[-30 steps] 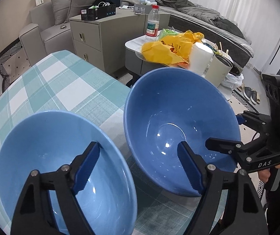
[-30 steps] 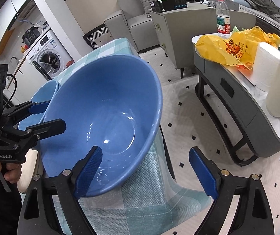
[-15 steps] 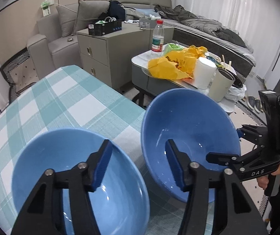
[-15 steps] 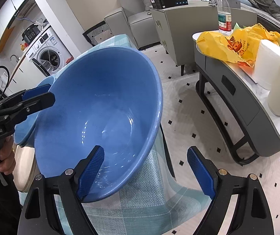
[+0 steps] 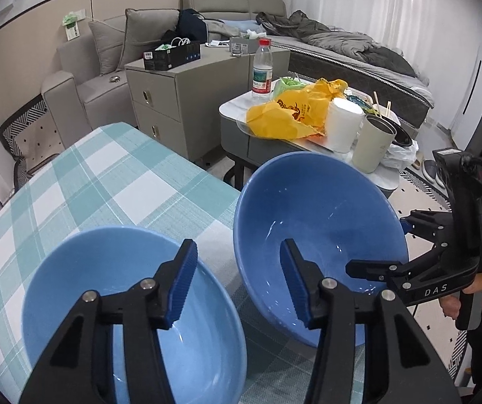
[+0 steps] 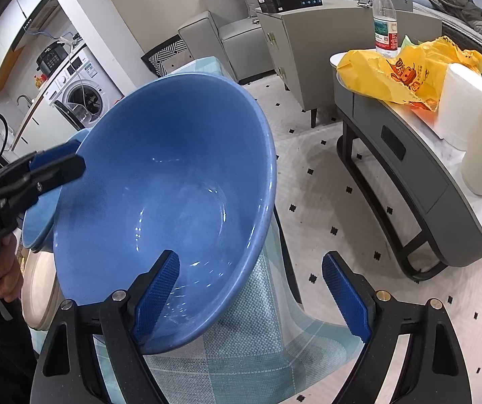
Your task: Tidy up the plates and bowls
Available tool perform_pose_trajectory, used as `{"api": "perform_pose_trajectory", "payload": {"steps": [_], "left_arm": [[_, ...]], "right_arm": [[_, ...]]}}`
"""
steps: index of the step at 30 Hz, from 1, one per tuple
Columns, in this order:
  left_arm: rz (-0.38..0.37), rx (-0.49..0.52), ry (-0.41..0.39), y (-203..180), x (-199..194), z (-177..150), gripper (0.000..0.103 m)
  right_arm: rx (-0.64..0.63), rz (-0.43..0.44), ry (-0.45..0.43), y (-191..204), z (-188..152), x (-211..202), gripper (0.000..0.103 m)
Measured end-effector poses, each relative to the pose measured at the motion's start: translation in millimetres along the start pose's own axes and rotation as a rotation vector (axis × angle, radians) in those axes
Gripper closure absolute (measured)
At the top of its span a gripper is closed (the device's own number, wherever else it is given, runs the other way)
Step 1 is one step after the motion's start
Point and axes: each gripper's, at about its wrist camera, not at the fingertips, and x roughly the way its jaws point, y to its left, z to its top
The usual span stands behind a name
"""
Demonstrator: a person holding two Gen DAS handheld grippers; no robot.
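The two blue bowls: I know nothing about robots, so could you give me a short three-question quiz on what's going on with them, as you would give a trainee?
1. True or false: the darker blue bowl stands level.
2. What colour is the bag on the low table behind the bowls? A red, B yellow, C green.
3. Fill in: one finger of the right gripper is inside the darker blue bowl, and the other is ___ it.

Key:
1. False; it is tilted.
2. B.
3. outside; the open gripper straddles the rim.
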Motion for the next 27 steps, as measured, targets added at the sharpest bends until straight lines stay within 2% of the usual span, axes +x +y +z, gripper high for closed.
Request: {"api": "perform_pose_trajectory", "payload": {"steps": [7, 9, 12, 17, 20, 27], "left_arm": [[-0.017, 0.022, 0.004, -8, -2, 0, 0.052], [-0.05, 0.019, 0.018, -10, 0, 0, 0.053], [-0.059, 0.035, 0.032, -16, 3, -2, 0.054], [-0.068, 0.037, 0.047, -18, 6, -4, 0.062], [-0.063, 0.037, 0.047, -18, 5, -4, 0.063], [-0.065, 0.039, 0.048, -16, 6, -5, 0.065]], "right_arm": [[0.008, 0.003, 0.001, -2, -1, 0, 0.017], [0.011, 0.001, 0.001, -2, -1, 0, 0.017], [0.01, 0.001, 0.002, -2, -2, 0, 0.018], [0.005, 0.006, 0.002, -1, -2, -2, 0.025], [0.001, 0.006, -0.005, 0, -1, -4, 0.027], [-0.018, -0.001, -0.023, 5, 0, -8, 0.041]]}}
